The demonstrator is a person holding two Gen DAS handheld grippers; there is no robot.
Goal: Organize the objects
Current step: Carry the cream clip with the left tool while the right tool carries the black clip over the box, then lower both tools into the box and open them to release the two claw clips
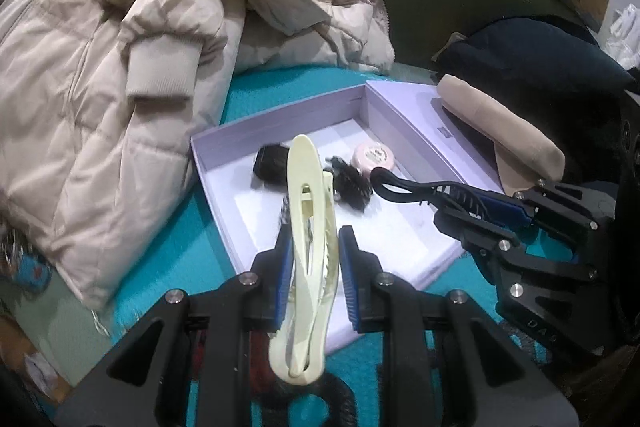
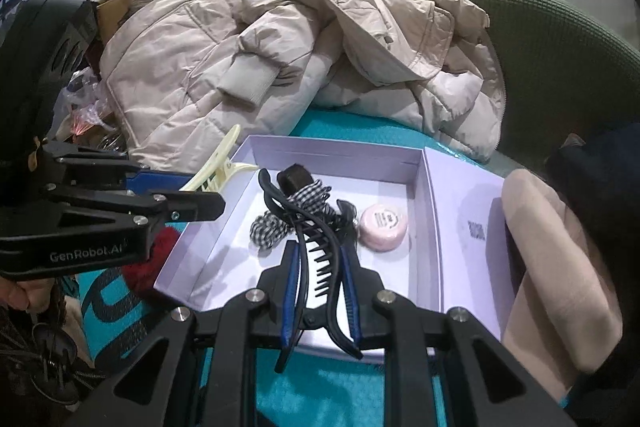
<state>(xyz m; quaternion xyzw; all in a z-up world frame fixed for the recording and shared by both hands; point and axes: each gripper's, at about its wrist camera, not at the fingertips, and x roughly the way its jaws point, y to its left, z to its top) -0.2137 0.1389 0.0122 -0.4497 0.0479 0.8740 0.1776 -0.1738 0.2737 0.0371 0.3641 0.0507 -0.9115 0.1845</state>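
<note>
Left gripper (image 1: 312,247): I am clamping its pads on the cream hair clip (image 1: 308,227), holding it over the box's near edge.
Right gripper (image 2: 320,267): I am pinching the black hair clip (image 2: 316,247) shut between the blue pads, above the box floor.
Lilac box (image 2: 336,151): it is sitting open on the teal cloth (image 1: 160,267), holding a checked scrunchie (image 2: 272,227) and a pink round tin (image 2: 384,227).
Beige jacket (image 1: 120,67): it is lying heaped behind the box.
</note>
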